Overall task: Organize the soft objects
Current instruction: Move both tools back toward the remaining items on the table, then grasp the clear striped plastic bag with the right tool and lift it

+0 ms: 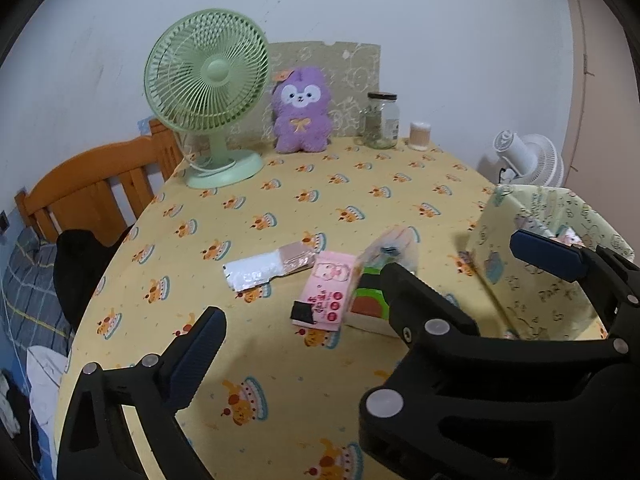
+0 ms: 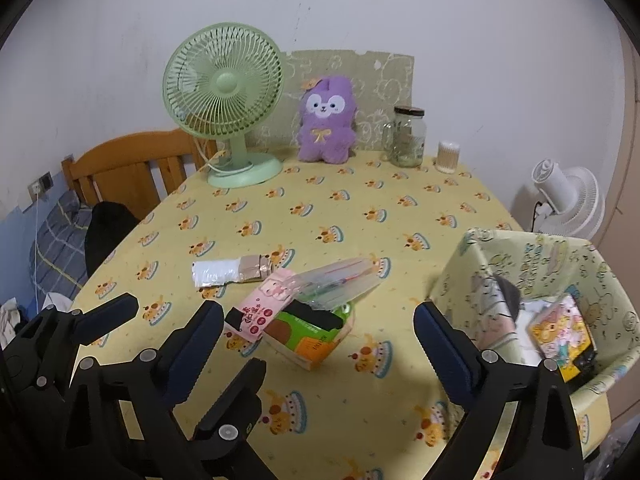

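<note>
Three loosely piled packs to mind at the middle of the worktop (image 2: 360, 208): pink tissue pack (image 2: 262, 312), green-and-orange pack (image 2: 308, 340) under it, clear plastic sleeve (image 2: 340, 280) lying tilted across both. Also a small black piece (image 2: 320, 318) perched on the green pack, and a white-and-brown packet (image 2: 228, 272) flat on the cloth just behind and to the left, apart from the pile.

Right tool (image 2: 318, 312) released, jaws wide, hovering over the near edge of the pile and touching nothing. Left tool (image 1: 320, 328) likewise released and empty, close beside the right one on its left.

Fabric bin (image 2: 460, 264) to the right of the pile, open-topped, already holding a printed pack (image 2: 560, 332) and more, so probably the place for the rest.

Likely troubles, judged from this layout:
- Closing on the top of the pile: risks sliding the slick sleeve off and flicking the black piece onto the cloth.
- Pinching only the film of a soft pack: risks stretching or slipping mid-carry.
- Working two tools this close together: risks fingers clashing.
- Swinging low toward the bin: risks catching its limp wall and folding it inward or shoving it toward the worktop edge.

Safer to take one pack at a time, gripped across the body.
</note>
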